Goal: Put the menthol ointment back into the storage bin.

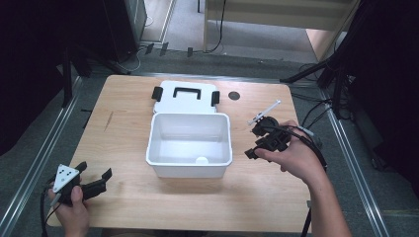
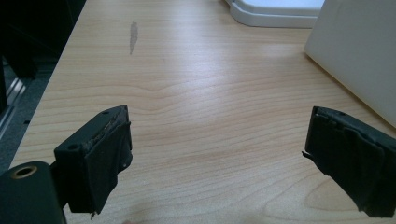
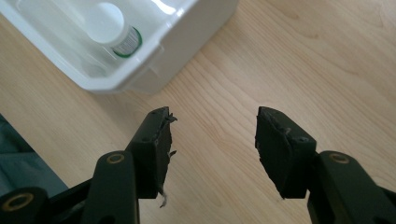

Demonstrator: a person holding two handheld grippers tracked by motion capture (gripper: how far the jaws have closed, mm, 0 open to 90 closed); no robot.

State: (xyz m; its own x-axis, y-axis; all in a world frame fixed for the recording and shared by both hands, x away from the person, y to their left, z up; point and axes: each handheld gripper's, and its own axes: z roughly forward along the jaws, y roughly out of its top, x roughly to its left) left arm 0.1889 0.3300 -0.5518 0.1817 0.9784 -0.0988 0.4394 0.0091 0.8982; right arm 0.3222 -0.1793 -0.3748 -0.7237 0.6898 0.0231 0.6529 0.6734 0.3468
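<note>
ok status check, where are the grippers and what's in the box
Left gripper open, near table corner. Right gripper open, beside the white box. Small white-capped bottle inside the box. Lid off, behind it.

an open white plastic bin (image 1: 189, 143) sits mid-table, a small white-capped bottle (image 3: 114, 28) upright in one corner; its white lid (image 1: 186, 97) lies flat just behind.

Your table (image 1: 123, 133) is pale, matt wood grain, the tub (image 1: 189, 165) at the frame's centre is smooth, glossy white plastic, and your tongs' (image 3: 212, 140) black pads (image 3: 161, 140) look matt, rubbery and frayed at the edges.
</note>
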